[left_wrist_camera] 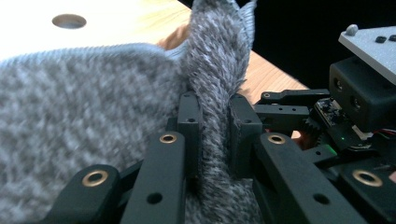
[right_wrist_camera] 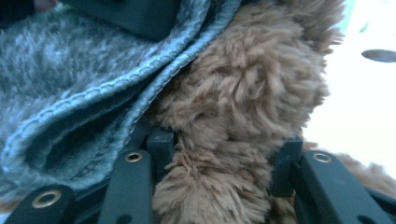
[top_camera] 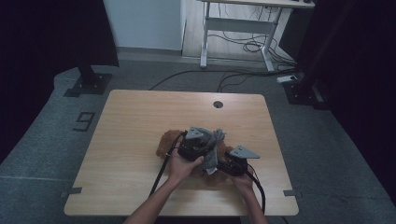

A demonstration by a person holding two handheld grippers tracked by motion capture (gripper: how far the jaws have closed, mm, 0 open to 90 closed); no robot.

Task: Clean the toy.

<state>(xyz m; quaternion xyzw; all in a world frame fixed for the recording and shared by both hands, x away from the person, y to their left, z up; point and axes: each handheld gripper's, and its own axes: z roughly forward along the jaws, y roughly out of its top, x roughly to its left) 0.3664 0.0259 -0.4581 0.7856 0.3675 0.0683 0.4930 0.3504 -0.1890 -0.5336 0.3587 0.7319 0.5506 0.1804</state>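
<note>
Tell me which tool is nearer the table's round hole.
Left. The left tool, shut on the grey cloth, sits closer to the hole. The right tool, around the brown plush, is nearer the person's edge.

- A lab or recording room, dimly lit.
- Grey carpet (top_camera: 42, 135) marked with a taped number (top_camera: 84, 121).
- Black stand bases (top_camera: 88, 84) bolted down.
- Loose cables (top_camera: 243, 44) under a desk (top_camera: 243, 23) behind the wooden tabletop (top_camera: 135, 121).
</note>
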